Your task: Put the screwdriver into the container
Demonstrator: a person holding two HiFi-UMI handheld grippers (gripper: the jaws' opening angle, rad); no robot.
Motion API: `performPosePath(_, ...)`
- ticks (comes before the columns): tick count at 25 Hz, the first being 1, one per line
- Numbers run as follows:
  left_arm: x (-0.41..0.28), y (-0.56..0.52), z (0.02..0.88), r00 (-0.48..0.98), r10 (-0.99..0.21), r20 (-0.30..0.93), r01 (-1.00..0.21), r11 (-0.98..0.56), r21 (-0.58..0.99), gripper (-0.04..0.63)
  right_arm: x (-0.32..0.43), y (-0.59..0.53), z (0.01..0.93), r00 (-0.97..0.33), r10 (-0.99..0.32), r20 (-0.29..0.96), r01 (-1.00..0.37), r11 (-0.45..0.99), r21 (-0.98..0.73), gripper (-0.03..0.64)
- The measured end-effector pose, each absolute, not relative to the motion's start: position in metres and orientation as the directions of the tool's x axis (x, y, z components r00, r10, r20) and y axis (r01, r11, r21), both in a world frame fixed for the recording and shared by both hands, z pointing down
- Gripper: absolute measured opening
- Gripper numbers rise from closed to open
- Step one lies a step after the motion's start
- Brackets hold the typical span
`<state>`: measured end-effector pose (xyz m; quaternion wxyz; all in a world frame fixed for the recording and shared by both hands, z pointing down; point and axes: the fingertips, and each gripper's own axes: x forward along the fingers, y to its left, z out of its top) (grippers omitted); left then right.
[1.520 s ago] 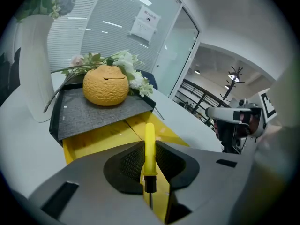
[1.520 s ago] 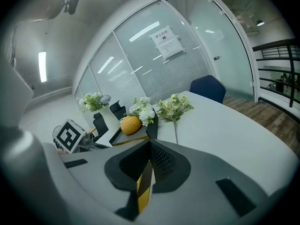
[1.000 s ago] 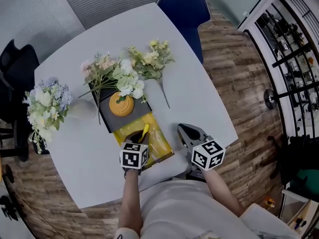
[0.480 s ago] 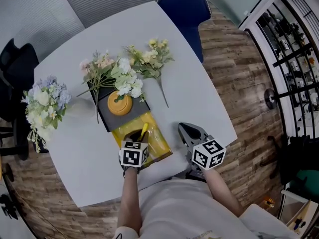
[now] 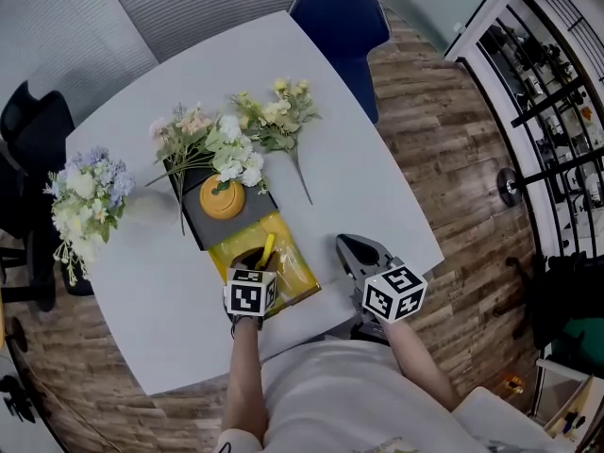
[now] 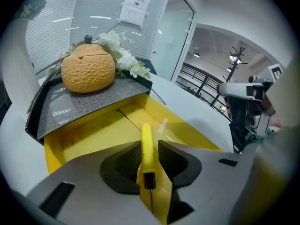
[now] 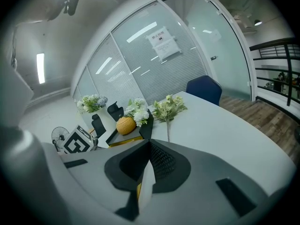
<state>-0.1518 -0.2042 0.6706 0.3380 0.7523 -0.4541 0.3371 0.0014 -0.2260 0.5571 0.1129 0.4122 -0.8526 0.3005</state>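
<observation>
The yellow-handled screwdriver (image 6: 146,149) stands between the jaws of my left gripper (image 6: 149,143), handle forward and metal shaft pointing back at the camera. These jaws are opening, and a narrow gap shows beside the handle. Below it lies the yellow container (image 6: 61,144), an open shallow box. In the head view my left gripper (image 5: 255,258) hovers over the near end of the yellow container (image 5: 294,274), with the screwdriver (image 5: 268,250) poking out ahead. My right gripper (image 5: 345,243) rests to the right above the table, shut with nothing in it (image 7: 149,149).
A black tray (image 5: 241,223) with an orange gourd-shaped object (image 5: 223,197) adjoins the container's far side. Artificial flowers (image 5: 269,121) lie beyond it and a bouquet (image 5: 85,196) stands at the left. A blue chair (image 5: 340,22) is at the white table's (image 5: 377,187) far edge.
The head view has shifted slightly. Both grippers and the screwdriver stay in the same places over the container and table.
</observation>
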Motion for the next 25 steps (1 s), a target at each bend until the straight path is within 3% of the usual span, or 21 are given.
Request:
performPosePath(11,-0.158,-0.21,0.619,0.405,-0.59,0.699,-0.913,-0.296,0.28,0.114,-0.006,-0.215,0.534,-0.65,-0.648,0.398,-0.759,0.521,-0.391,0.015)
performPosePath(16,-0.165,-0.21,0.582,0.404,-0.695,0.595,-0.914,-0.286,0.287,0.077,-0.016,-0.206,0.524,-0.668,-0.642,0.377,-0.744,0.551,-0.378,0.015)
performPosePath(25,-0.174,-0.197,0.544,0.397,-0.758,0.517,-0.915,-0.285,0.285,0.052,-0.029,-0.193,0.504,-0.687,-0.646,0.334,-0.726,0.587,-0.357,0.015)
